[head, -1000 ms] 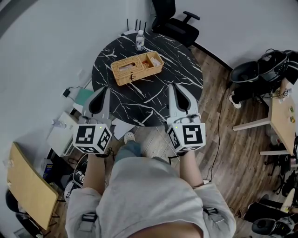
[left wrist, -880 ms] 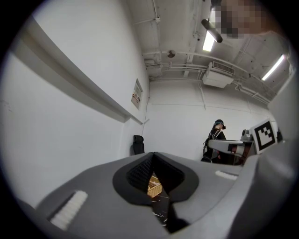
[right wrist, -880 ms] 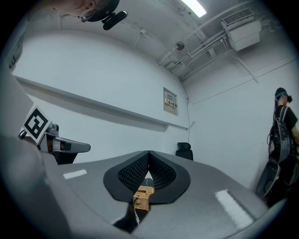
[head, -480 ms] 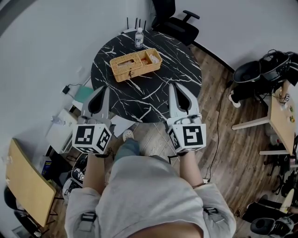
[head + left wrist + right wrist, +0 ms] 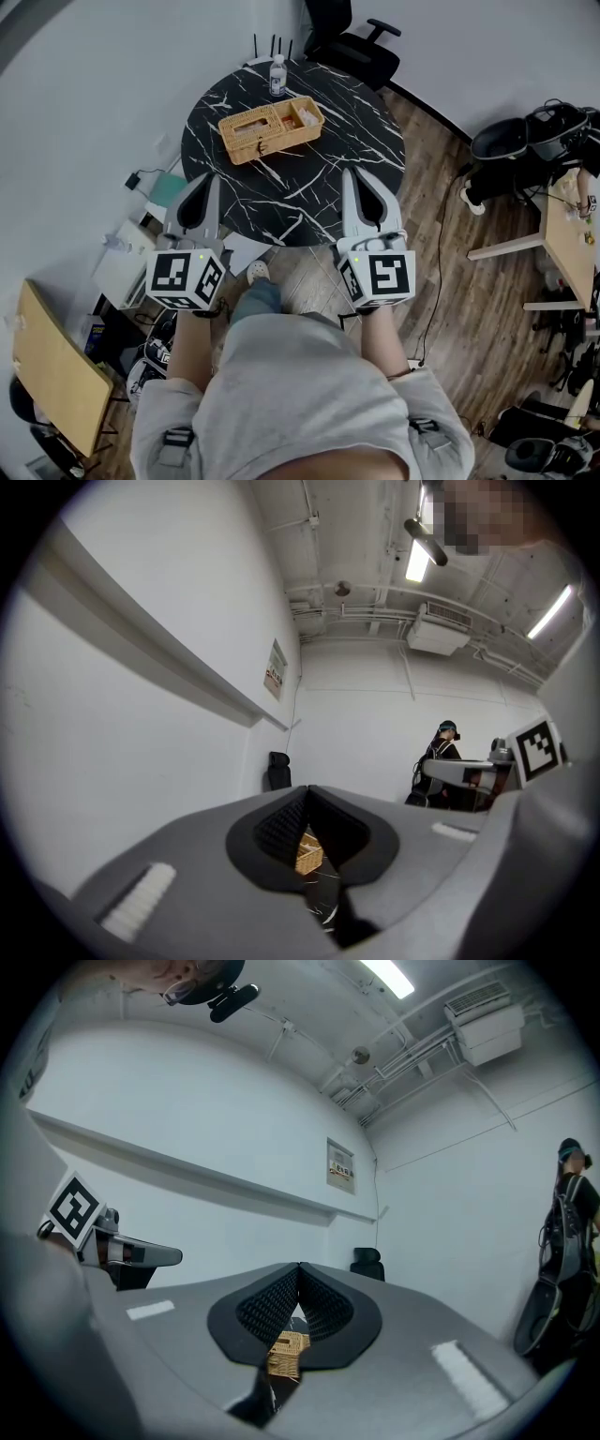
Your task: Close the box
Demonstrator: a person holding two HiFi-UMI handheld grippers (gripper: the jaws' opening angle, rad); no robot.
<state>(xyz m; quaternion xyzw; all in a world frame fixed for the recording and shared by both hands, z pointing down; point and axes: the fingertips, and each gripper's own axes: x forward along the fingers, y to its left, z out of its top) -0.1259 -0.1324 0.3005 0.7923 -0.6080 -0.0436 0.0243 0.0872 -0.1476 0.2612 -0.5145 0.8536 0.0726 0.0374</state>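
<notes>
Left gripper [image 5: 206,183] and right gripper [image 5: 353,178] hung by the desk's [image 5: 356,122] near edge, jaws pressed together, empty. Approaching the far box [image 5: 271,128] or done with it, I couldn't tell.

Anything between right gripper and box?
Nothing: head view shows only bare marbled tabletop between the right gripper and the box.

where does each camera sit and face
Head view: on the head, steeply down at table and wicker box; torso, left gripper, right gripper show.
Left gripper view: on that gripper, along its shut jaws toward the wicker box; right gripper at right.
Right gripper view: same, jaws shut; left gripper at left.
All three share the wicker box.
</notes>
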